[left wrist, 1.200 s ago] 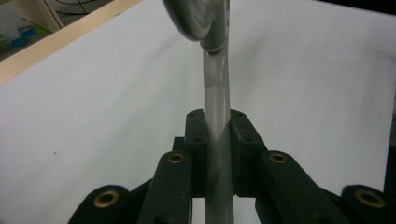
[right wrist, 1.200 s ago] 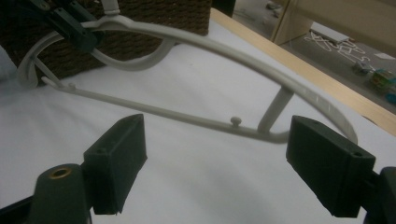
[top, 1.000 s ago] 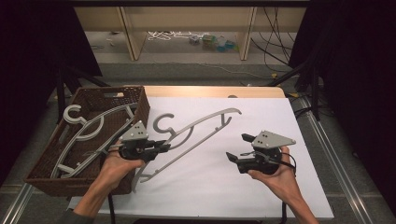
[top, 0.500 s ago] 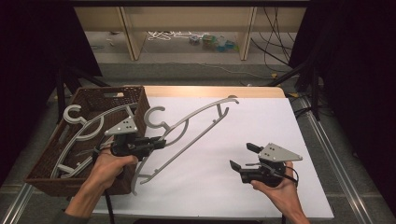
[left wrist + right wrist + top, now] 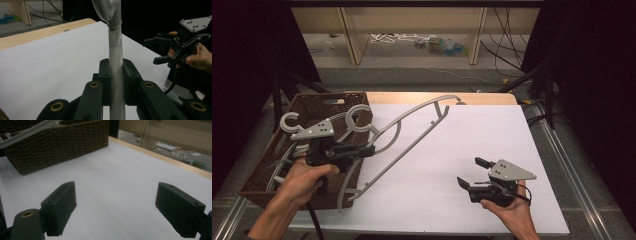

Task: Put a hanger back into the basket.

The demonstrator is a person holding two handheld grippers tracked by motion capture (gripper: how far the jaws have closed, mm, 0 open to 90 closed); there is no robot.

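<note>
While my left claw (image 5: 371, 149) is clenched on the neck of the pale grey plastic clothes hanger (image 5: 412, 131), just below its hook, I read the piece as light and stiff: it hangs lifted, slanting from the claw out over the white-covered worktop (image 5: 492, 145), without visibly sagging. In the left gripper view the neck (image 5: 115, 62) runs straight between the two black pads, pinched squarely. The plastic looks smooth, so I judge it could swivel in the grip if swung fast; holding near the hook, where the neck is thickest, seems the surest place, and the long thin arms look likelier to flex or snap. The hanger's lower arm ends close to the near corner of the dark brown woven wicker basket (image 5: 319, 102), which holds more grey hangers (image 5: 289, 145) at the worktop's left. My right claw (image 5: 471, 173) is released, jaws wide apart and holding nothing, hovering over bare worktop near the front edge, well apart from the hanger.
</note>
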